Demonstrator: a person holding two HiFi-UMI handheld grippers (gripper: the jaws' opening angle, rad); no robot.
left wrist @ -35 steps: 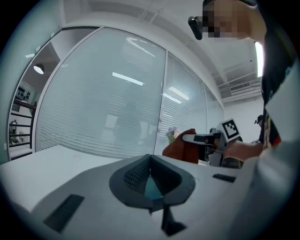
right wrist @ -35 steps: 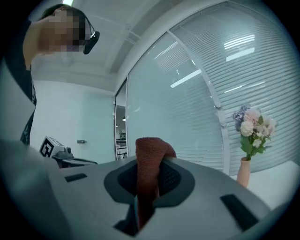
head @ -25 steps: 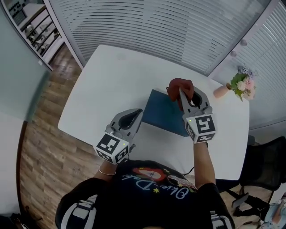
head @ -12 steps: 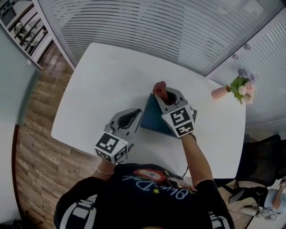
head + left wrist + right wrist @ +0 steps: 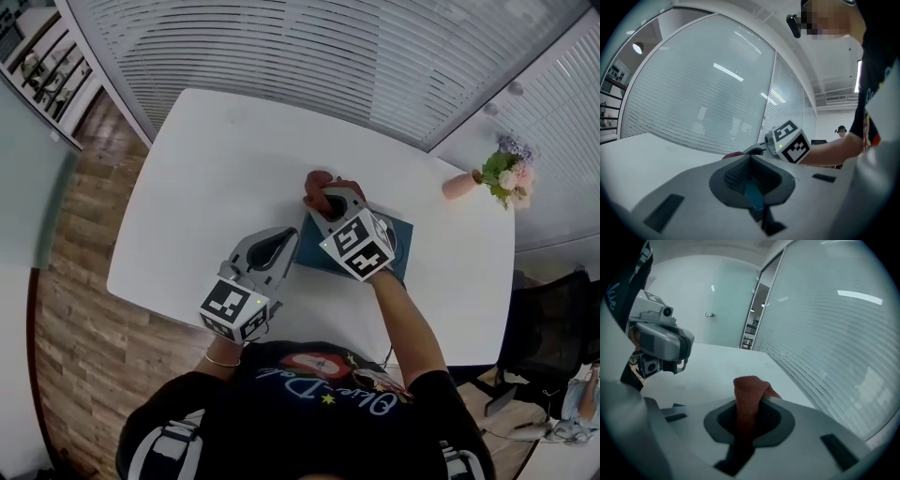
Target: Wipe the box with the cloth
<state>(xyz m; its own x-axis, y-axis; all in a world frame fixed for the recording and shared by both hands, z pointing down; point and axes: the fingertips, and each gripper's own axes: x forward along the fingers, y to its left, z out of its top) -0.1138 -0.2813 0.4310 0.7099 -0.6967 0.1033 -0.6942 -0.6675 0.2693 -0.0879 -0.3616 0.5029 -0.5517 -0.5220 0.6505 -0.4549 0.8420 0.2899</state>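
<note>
A flat dark blue box (image 5: 399, 244) lies on the white table (image 5: 225, 159), largely covered by my right gripper. My right gripper (image 5: 324, 195) is shut on a red cloth (image 5: 316, 182), which is bunched at the box's far left corner. In the right gripper view the cloth (image 5: 746, 399) stands up between the jaws of the right gripper (image 5: 747, 422). My left gripper (image 5: 287, 240) sits at the box's left edge. In the left gripper view a sliver of the blue box (image 5: 752, 193) shows pinched in the shut left gripper (image 5: 751, 180).
A pink vase of flowers (image 5: 500, 179) stands at the table's far right corner. A dark office chair (image 5: 555, 328) is to the right of the table. White blinds run along the far wall, and wooden floor (image 5: 66, 309) lies to the left.
My right gripper has carried the cloth leftward across the box, from its far right part to its far left corner. The left gripper has stayed at the box's left edge.
</note>
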